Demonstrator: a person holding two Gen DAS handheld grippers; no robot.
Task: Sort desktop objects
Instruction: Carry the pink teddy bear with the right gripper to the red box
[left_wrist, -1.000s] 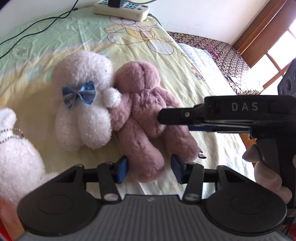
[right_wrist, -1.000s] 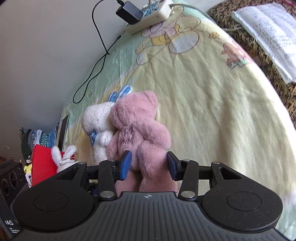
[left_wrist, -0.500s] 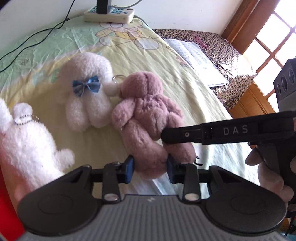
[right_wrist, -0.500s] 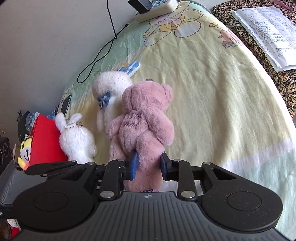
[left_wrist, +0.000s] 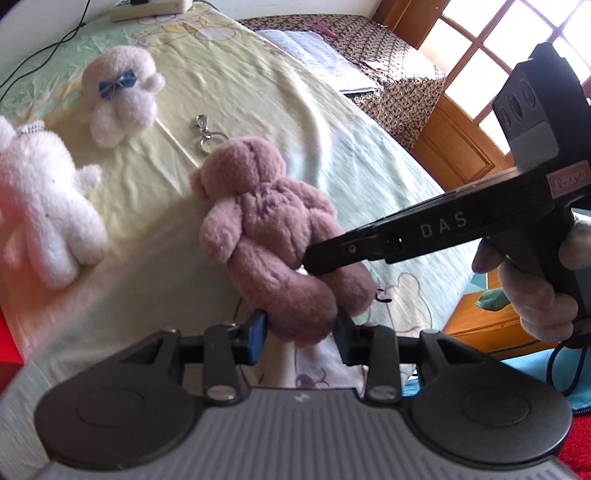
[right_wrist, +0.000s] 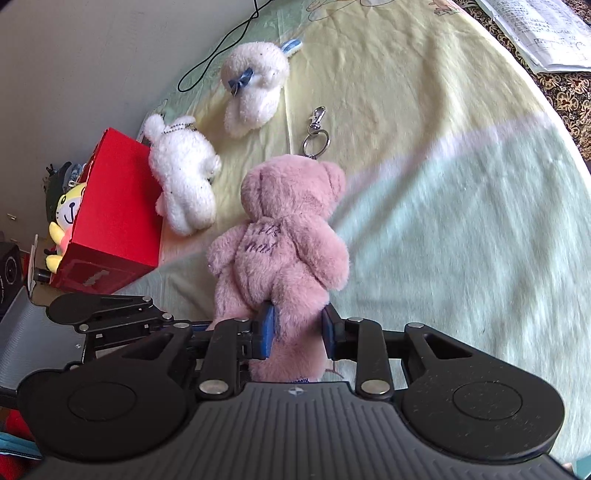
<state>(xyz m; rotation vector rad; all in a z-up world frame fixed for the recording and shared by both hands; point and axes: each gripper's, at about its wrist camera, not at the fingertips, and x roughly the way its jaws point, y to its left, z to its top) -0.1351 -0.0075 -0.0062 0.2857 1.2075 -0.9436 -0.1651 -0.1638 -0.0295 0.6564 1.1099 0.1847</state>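
Pink bear (left_wrist: 273, 229): a plush toy, lifted off the yellow-green bed sheet (right_wrist: 443, 184), held by its two legs between both tools.
Left gripper (left_wrist: 300, 334): clenched on one leg of the bear; the blue pads press into the fur on both sides.
Right gripper (right_wrist: 298, 330): grasping the other leg; its jaws are opening a little at this moment, but the fur is between the pads and they touch it.
Direction of the bear: the head points away from both cameras, toward the far side of the bed; the long axis runs from the legs at the pads to the head, and the back with dark writing faces the right wrist view.
Keyring (right_wrist: 316, 129): a metal clip and ring attached at the head, lying or hanging just beyond it; I cannot tell which.
Other toys: white bunny with blue bow (right_wrist: 255, 85) and white plush with bead chain (right_wrist: 184, 173), well apart from the bear; the second one is beside the red box (right_wrist: 110, 210).
Step in hand: I judge it is the carrying of the bear away from the white toys.
Next move: probably bring it to its place, maybe the red box, and keep one firm grip, because the loosening right jaws may let the leg slip.
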